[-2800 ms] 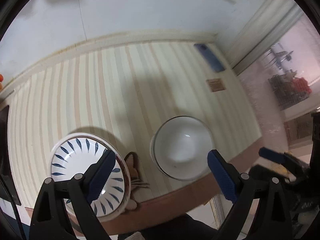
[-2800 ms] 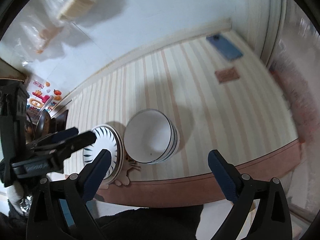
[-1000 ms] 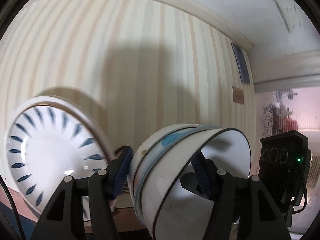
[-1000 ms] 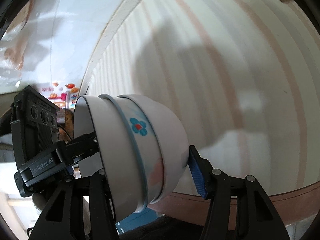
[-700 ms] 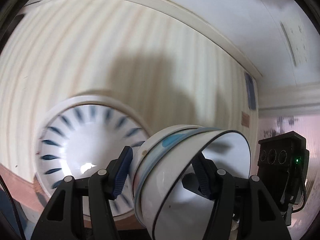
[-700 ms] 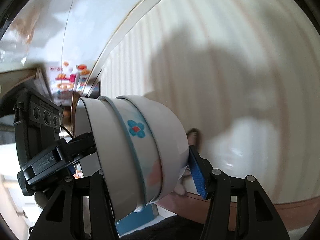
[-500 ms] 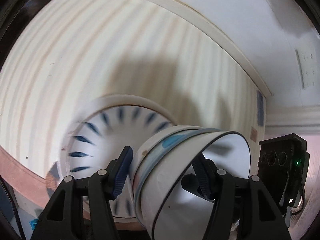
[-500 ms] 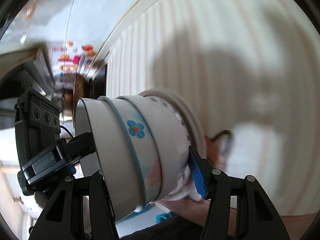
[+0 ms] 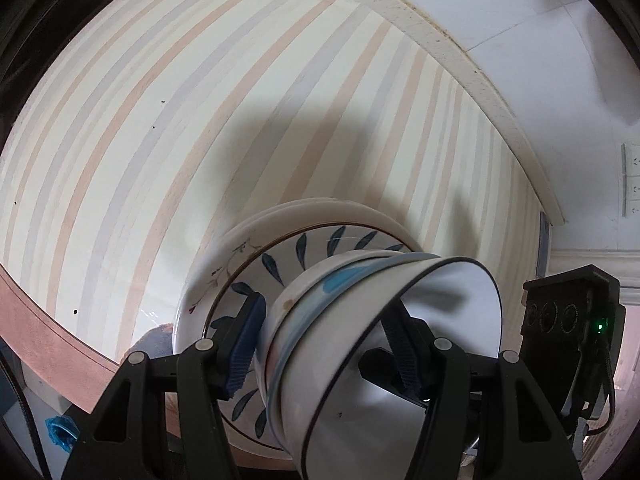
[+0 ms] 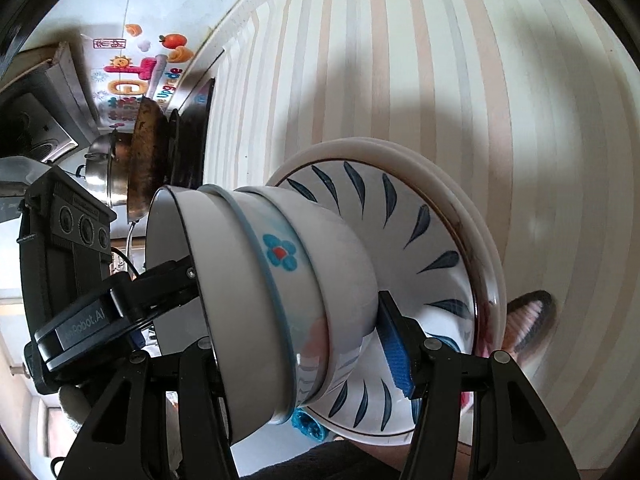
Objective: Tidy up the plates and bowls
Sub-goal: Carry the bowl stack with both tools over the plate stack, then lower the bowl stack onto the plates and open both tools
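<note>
We are pinching the stack of bowls [image 9: 384, 344] with both grippers, left [image 9: 324, 344] and right [image 10: 292, 336], lowering it level and centered over the plates [image 10: 436, 248].

From my left camera I see a striped tablecloth [image 9: 248, 92] in cream, peach and grey, with a pink border [image 9: 48, 332] at 8 o'clock. A white wall [image 9: 532, 28] rises at 1 o'clock, with a socket panel [image 9: 631, 179] at 3 o'clock. My right camera shows a black stove [image 10: 191, 136] at 10 o'clock holding a pan [image 10: 146, 152], a steel pot [image 10: 104, 168] beside it, and colourful wall stickers [image 10: 136, 68] above. Soft shadows cross the cloth.
</note>
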`<state>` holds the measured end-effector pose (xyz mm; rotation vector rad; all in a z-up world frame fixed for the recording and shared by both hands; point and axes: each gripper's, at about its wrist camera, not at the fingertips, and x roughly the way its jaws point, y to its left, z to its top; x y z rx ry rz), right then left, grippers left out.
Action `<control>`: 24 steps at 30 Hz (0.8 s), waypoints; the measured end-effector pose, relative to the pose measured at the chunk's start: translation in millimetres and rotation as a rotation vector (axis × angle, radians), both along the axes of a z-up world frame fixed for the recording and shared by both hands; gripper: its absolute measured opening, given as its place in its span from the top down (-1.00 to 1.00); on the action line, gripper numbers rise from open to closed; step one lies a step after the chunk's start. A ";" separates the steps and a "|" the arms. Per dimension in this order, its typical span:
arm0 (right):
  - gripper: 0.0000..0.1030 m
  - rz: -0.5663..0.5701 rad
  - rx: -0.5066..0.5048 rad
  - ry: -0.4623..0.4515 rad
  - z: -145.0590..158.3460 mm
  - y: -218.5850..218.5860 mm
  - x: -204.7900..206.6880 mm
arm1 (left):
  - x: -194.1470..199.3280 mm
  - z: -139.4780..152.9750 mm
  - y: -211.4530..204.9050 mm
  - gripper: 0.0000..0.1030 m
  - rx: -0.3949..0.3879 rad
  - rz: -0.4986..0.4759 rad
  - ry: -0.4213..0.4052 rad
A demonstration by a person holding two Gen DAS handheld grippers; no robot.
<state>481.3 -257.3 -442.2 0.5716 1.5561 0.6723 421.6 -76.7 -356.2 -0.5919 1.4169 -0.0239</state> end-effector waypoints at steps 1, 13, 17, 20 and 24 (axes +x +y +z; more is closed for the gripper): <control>-0.13 0.000 -0.003 0.001 -0.5 1.6 1.3 | 0.4 -0.7 0.3 -0.11 -0.001 -0.001 0.002; -0.13 0.000 -0.033 0.003 1.2 9.9 7.1 | 6.4 -3.7 -1.0 -0.12 0.010 -0.035 0.009; -0.14 0.005 -0.041 0.009 1.2 10.2 7.2 | 6.8 1.6 -4.5 -0.11 0.048 -0.061 -0.003; -0.16 0.024 -0.071 -0.015 6.8 12.3 4.8 | 4.8 13.2 -6.7 -0.11 0.115 -0.083 -0.024; -0.17 0.034 -0.123 -0.089 27.4 10.4 1.1 | -2.9 31.7 -8.1 -0.12 0.220 -0.105 -0.053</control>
